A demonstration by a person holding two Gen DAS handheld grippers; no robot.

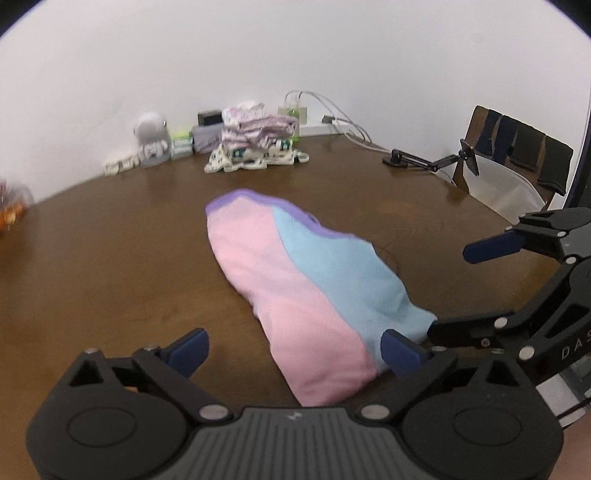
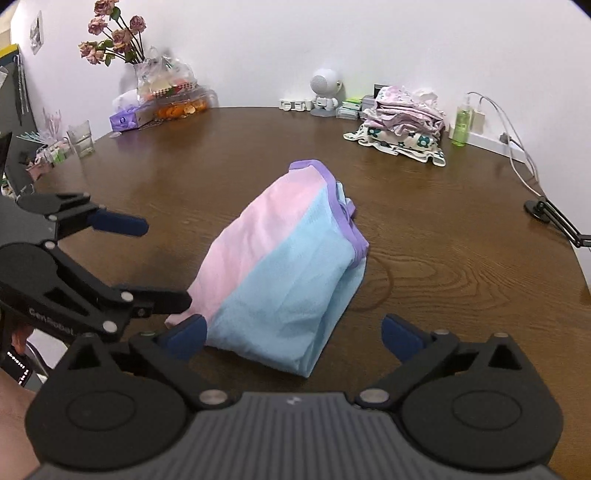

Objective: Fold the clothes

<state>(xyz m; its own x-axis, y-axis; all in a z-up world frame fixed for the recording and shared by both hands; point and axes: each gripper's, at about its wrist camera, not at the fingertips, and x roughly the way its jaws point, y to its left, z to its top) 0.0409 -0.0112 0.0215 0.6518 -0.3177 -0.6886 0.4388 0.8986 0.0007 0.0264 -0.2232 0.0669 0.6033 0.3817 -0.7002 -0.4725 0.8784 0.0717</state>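
Observation:
A folded pink and light-blue garment with purple trim (image 1: pixel 295 280) lies on the brown wooden table (image 1: pixel 110 258); it also shows in the right wrist view (image 2: pixel 280 266). My left gripper (image 1: pixel 295 350) is open, its jaws wide on either side of the garment's near end, holding nothing. My right gripper (image 2: pixel 295 338) is open too, jaws wide at the garment's near blue edge. Each gripper shows in the other's view: the right gripper (image 1: pixel 461 291) at the right, the left gripper (image 2: pixel 162 262) at the left, both open beside the cloth.
A stack of folded clothes (image 2: pixel 402 122) sits at the table's far edge by a white figurine (image 2: pixel 325 92), small boxes (image 2: pixel 351 105), a green bottle (image 2: pixel 461 123) and cables (image 2: pixel 517 147). Flowers (image 2: pixel 114 33), snack bags, a tissue box (image 2: pixel 127 118) and a glass (image 2: pixel 80 137) stand far left. A phone-holder arm (image 1: pixel 432 160) and chair (image 1: pixel 517 155) are at right.

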